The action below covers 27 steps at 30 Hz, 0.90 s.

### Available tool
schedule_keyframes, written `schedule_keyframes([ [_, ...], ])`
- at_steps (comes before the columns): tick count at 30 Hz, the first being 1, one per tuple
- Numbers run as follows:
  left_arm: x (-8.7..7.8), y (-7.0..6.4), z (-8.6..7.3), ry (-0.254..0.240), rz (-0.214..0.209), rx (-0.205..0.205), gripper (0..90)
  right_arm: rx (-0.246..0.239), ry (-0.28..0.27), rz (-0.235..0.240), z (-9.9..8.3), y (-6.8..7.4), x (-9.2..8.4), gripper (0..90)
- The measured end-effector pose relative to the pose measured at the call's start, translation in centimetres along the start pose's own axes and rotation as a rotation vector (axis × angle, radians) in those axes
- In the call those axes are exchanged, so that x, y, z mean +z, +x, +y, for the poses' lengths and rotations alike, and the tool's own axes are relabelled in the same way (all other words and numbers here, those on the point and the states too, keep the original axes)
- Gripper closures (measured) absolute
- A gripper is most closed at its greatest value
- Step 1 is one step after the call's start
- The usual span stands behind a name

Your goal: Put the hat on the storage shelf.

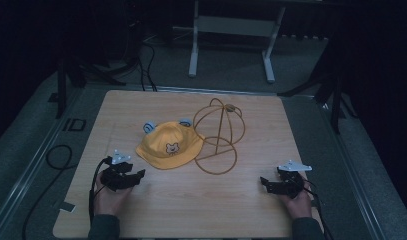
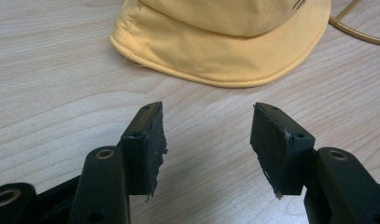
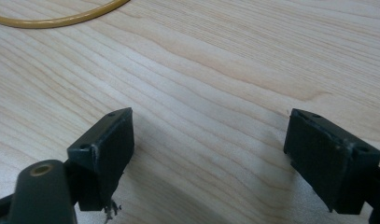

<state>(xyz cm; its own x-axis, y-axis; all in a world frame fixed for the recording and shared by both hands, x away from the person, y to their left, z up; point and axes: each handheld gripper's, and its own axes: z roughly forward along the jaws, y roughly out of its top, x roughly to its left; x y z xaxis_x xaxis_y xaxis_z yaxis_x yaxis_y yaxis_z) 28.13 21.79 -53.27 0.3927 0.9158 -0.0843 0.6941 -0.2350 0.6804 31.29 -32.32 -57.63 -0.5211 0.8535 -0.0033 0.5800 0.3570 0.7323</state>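
We see the hat (image 1: 167,146) lying flat at the centre of the surface (image 1: 191,210), touching the empty wire stand (image 1: 218,135) to its right: nothing hung yet. At lower left, the left tongs (image 1: 139,176) gape empty just short of the brim; at lower right, the right tongs (image 1: 264,183) gape wide, empty.

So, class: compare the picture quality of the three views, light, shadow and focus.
High view: dim, dark surroundings, the hat small but clear. Left gripper view: bright, hat brim sharp. Right gripper view: bright table, soft shadow between the jaws.
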Motion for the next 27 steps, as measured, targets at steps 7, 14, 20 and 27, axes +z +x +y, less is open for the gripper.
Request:
schedule_keyframes([
  [7,-0.7,0.3,0.5,0.0,0.002,0.007,44.4,0.0,0.0,0.0,0.0,0.0,0.0,16.0],
  [14,-1.5,0.5,1.5,-0.017,-0.047,0.02,44.5,-0.001,0.001,0.0,0.0,0.0,0.0,16.0],
  [20,-2.2,0.7,2.4,-0.026,-0.078,0.039,44.9,-0.001,0.001,0.0,0.0,0.0,0.0,16.1],
  [27,-2.2,0.3,3.5,-0.001,-0.103,0.084,45.0,0.002,0.001,0.0,0.0,0.0,0.0,16.1],
])
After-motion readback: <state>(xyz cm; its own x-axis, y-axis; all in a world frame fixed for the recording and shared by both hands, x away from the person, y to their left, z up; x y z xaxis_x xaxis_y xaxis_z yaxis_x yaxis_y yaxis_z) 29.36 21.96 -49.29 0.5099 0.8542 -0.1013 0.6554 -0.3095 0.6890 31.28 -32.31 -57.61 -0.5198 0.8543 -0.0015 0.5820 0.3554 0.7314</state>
